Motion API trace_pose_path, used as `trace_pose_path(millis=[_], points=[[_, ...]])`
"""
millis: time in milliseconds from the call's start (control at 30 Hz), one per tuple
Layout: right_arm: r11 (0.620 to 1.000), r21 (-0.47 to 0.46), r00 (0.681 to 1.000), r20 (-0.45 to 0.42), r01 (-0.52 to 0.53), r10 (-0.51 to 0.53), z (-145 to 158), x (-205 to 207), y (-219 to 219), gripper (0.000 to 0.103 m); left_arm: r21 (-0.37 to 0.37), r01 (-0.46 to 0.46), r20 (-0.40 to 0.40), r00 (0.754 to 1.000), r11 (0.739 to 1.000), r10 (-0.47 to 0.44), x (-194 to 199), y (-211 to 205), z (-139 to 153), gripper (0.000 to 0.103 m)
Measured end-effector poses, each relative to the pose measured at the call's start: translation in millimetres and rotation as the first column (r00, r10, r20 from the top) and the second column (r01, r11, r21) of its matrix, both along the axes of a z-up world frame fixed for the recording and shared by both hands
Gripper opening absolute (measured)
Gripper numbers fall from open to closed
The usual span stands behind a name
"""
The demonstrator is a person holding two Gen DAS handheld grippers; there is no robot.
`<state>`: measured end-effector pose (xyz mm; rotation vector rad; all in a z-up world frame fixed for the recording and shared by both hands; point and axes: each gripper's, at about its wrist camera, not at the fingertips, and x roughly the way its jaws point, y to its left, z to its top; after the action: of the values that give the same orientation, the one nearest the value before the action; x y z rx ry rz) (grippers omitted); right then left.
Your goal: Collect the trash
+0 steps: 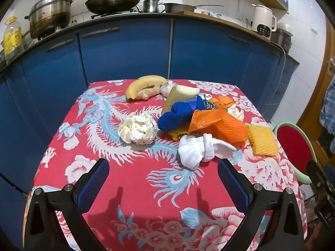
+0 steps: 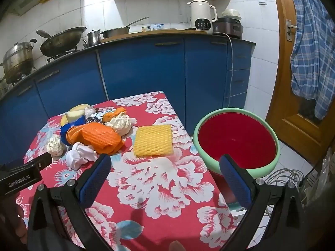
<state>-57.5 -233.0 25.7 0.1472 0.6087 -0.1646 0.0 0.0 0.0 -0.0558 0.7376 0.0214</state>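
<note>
Two grippers hang over the near edge of a table (image 1: 129, 190) covered in a red cloth with white flowers and pale blue feathers. The left gripper (image 1: 163, 173) has its blue-padded fingers spread wide with nothing between them, only bare cloth below. The right gripper (image 2: 166, 170) is likewise spread wide and empty, one finger over the cloth, the other over the rim of a green basin (image 2: 202, 123) with a red inside, which stands just off the table's right side.

The trash lies in a loose heap toward the far middle of the table. A crumpled white sock (image 1: 199, 150) sits nearest the left gripper. Behind it an orange foam net (image 1: 228, 130) and an orange plastic bag (image 1: 206, 118) overlap a blue foam net (image 1: 178, 115). A ball of crumpled white paper (image 1: 138, 128) lies apart to the left of the heap. A flat yellow foam net (image 2: 153, 140) lies alone to the right, nearest the basin. At the far edge a banana (image 1: 142, 84) touches a piece of ginger (image 1: 149, 93).

Beyond the table run blue cabinets (image 1: 125, 50), with a wok (image 1: 114, 0) and a steel pot (image 1: 50, 14) on the counter.
</note>
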Motion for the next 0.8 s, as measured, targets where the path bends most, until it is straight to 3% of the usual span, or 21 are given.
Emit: trace_pose_path(millis=[800], points=[[1.0,-0.022,1.0,0.02,-0.008,0.008,10.0,-5.7,-0.2,0.102,-0.007,0.0,0.006,1.0,1.0,0.0,0.3,0.1,-0.3,0.103]])
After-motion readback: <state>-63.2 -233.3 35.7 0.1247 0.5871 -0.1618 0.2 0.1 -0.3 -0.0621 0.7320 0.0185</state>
